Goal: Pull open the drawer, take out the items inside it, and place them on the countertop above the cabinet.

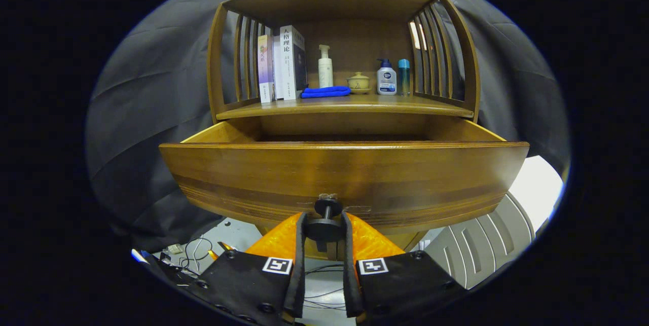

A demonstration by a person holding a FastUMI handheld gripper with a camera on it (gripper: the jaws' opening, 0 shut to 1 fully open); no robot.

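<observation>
A wooden cabinet's drawer [345, 174] stands pulled out toward me, its curved front filling the space just ahead of the fingers. The drawer's dark round knob [324, 227] sits between my fingertips, and my gripper [324, 224] is shut on it, both fingers pressing its sides. The drawer's inside is hidden behind its front panel. Above it lies the countertop [345, 105] inside a wooden shelf frame.
On the countertop stand books [284, 65], a white pump bottle [325, 67], a folded blue cloth [325, 92], a small lidded cup [358, 82], a blue-and-white bottle [386, 77] and a blue tube [403, 76]. Cables [195, 252] lie on the floor lower left; a grey ribbed panel [481, 245] lies lower right.
</observation>
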